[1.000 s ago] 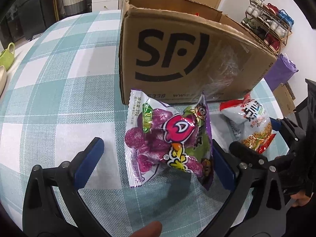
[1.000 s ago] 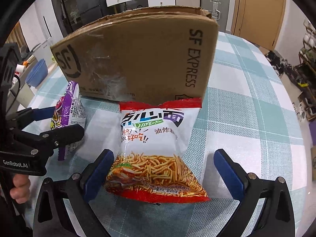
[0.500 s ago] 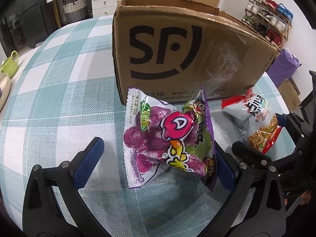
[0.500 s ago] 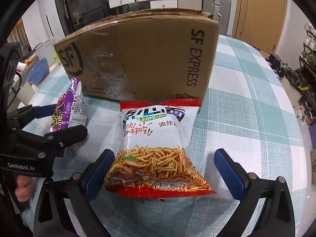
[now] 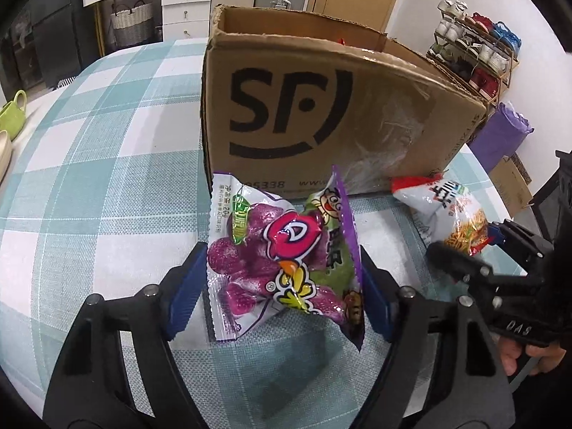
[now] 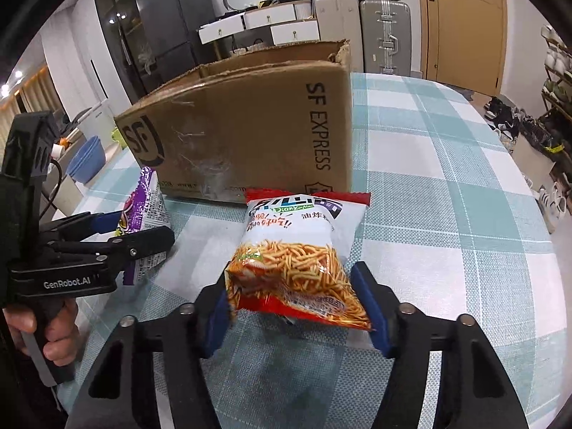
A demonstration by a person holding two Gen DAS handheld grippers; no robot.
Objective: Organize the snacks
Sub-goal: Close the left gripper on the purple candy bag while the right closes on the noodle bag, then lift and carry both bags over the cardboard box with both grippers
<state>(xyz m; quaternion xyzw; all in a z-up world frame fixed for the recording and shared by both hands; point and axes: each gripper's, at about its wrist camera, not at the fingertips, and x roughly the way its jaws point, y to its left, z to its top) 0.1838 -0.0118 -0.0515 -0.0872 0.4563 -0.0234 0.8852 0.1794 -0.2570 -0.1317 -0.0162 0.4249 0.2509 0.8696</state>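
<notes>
Checked surface [image 5: 107, 150], SF box [image 5: 321, 114] standing open-topped on it. Purple bag [image 5: 282, 261] and noodle bag [image 6: 296, 261] lie just in front of the box, side by side.

Left view only: box's SF logo face head-on, something red peeking over the far rim, green cup [image 5: 12, 114] at the left edge, shoe rack [image 5: 475, 60] behind. It shows the right gripper [image 5: 461, 246] from the side, noodle bag between its fingers, a hand [image 5: 529, 354] on the grip.

Right view only: box's "SF EXPRESS" end, suitcases [image 6: 382, 32] and fridge [image 6: 161, 32] behind, blue bowls [image 6: 85, 159] off the surface. It shows the left gripper [image 6: 132, 228] side-on across the purple bag.

Left gripper [image 5: 282, 289]: fingers closing, pads touching both edges of the purple bag, part-way shut on it. Right gripper [image 6: 296, 307]: fingers closing, pads pressing the noodle bag's lower corners, bag puckered.

Versus a second ago: both pairs of fingers stood wide with the bags loose between; now both have pinched in. Bags and box in the same spots.
</notes>
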